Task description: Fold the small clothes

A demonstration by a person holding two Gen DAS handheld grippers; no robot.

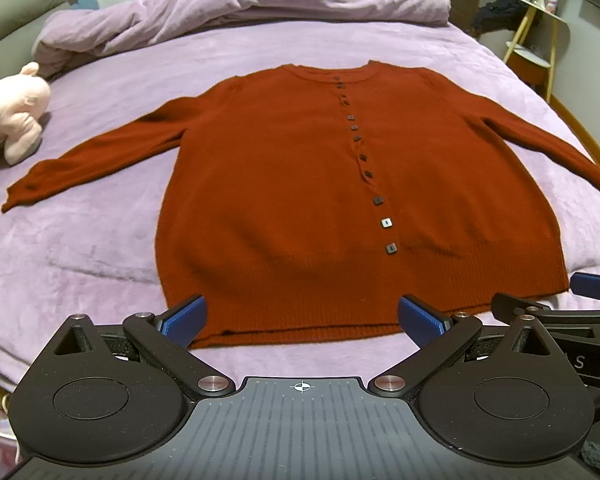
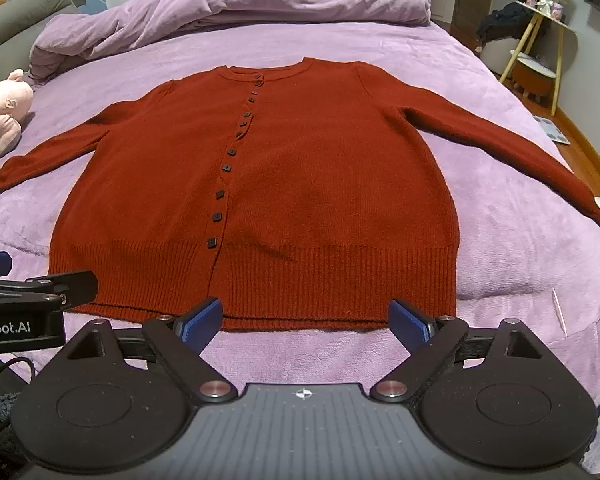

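A: Where's the rust-red knitted button cardigan (image 1: 300, 184)?

B: Flat on the lilac bed (image 1: 100, 240), collar far, hem nearest both tongs.

A: Left gripper (image 1: 302, 322), right gripper (image 2: 306, 322)?

B: Both spread wide, empty (side by side).

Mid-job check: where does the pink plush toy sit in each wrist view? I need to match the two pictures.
Left wrist view: the pink plush toy lies at the far left edge on the bed, just above the cardigan's left sleeve cuff.
Right wrist view: the pink plush toy is again at the far left edge, partly cut off.
Shared landmark: the cardigan's button row.
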